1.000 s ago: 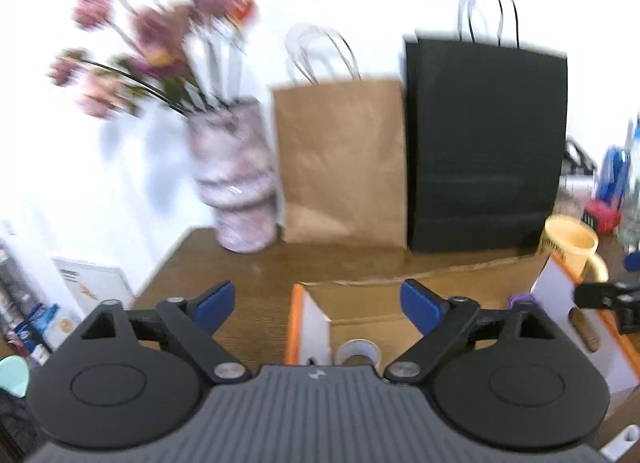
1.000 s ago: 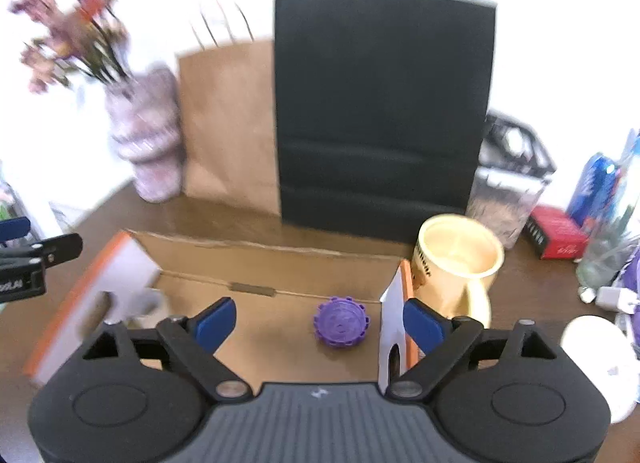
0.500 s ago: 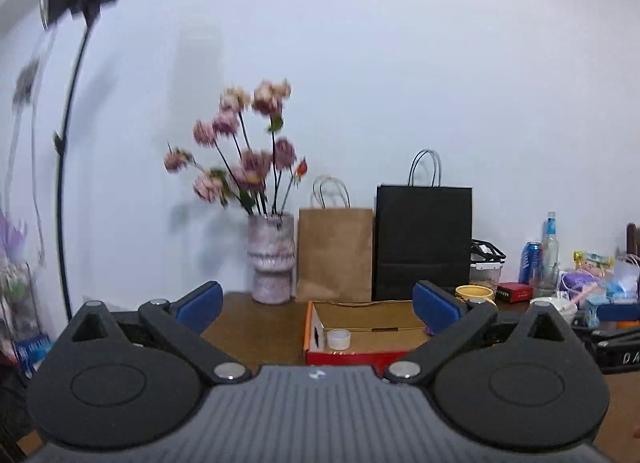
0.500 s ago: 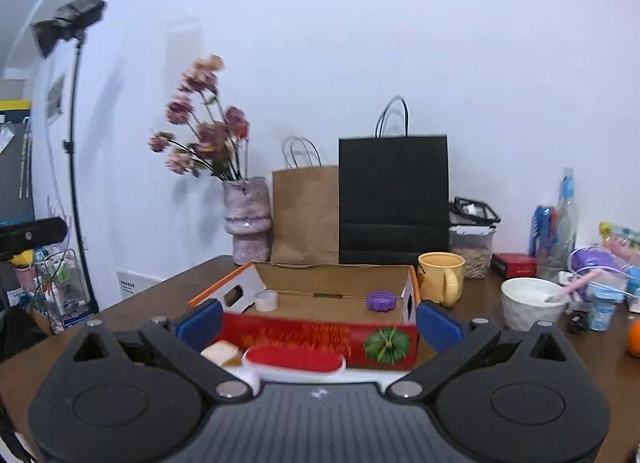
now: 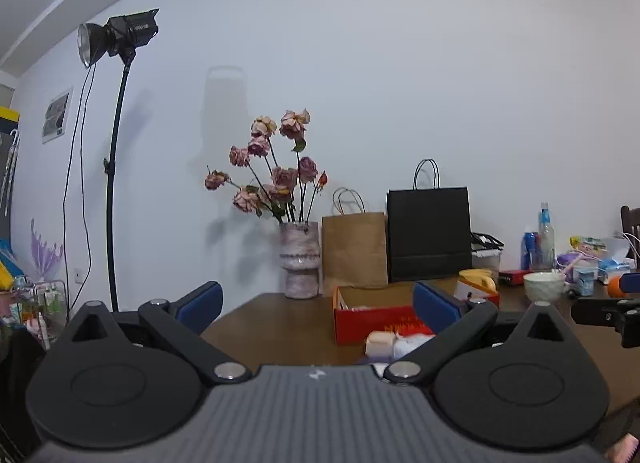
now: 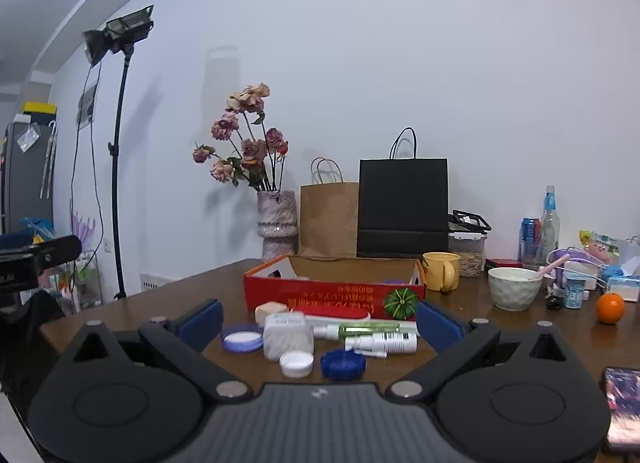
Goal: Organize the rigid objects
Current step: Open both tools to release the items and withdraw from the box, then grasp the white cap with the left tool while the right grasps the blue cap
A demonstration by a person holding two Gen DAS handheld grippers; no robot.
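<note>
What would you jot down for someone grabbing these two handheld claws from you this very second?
Left gripper and right gripper: both open, empty, held back from the table.
Red box sits mid-table; little of its inside shows.
In front of it lie a blue lid, white cap, white jar, two spray bottles and a purple-rimmed lid.
Left to do: those items probably go into the box.

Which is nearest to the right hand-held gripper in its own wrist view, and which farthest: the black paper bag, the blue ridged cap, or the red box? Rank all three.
1. Blue ridged cap: just ahead, between the fingers.
2. Red box: mid-table, beyond the small items.
3. Black paper bag: at the wall, behind the box.
</note>
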